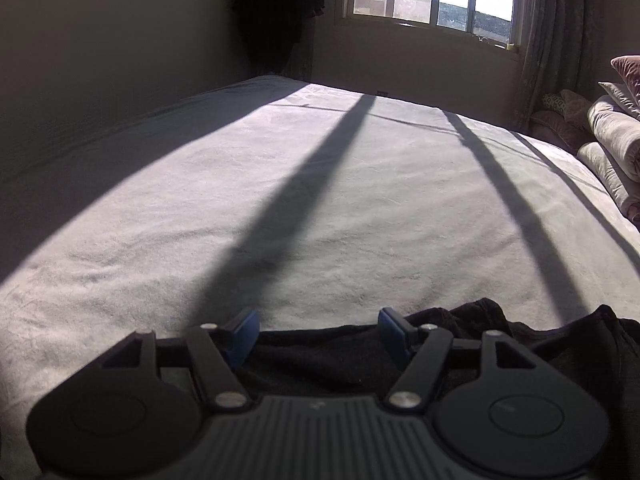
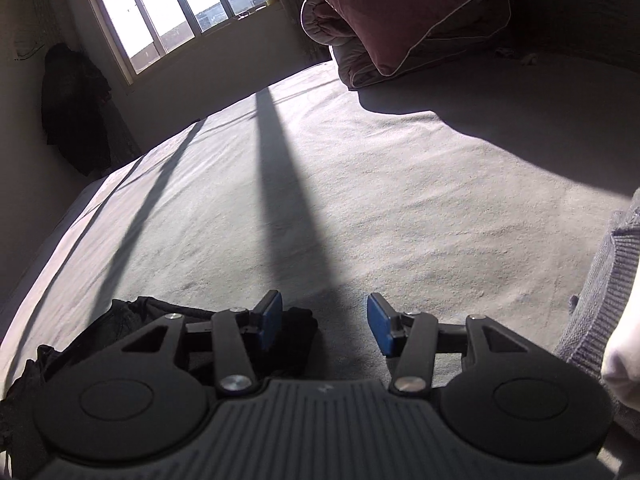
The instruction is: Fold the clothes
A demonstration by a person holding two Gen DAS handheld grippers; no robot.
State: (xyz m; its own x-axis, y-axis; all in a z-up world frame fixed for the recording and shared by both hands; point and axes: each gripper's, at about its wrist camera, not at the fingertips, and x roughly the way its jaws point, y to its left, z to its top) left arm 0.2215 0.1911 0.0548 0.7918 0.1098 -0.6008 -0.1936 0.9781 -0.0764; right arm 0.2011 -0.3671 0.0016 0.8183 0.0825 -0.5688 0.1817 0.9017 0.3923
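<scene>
Nearest, the left tongs (image 1: 318, 334) stand open over a dark garment (image 1: 332, 356) bunched at the near edge of the bed (image 1: 320, 200), gripping nothing. The right tongs (image 2: 324, 324) are open too, with the same dark garment (image 2: 132, 316) just left of them and bare sheet between the pads. The sensible next move is probably to pick out a hem or corner, not the bunched middle, and spread the cloth across the sunlit sheet beyond. Far right, stacked bedding (image 2: 400, 12) sits clear.

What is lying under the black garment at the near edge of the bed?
The black garment lies on the pale bedspread. Whether anything else is beneath it cannot be seen, because the cloth covers that spot.
</scene>
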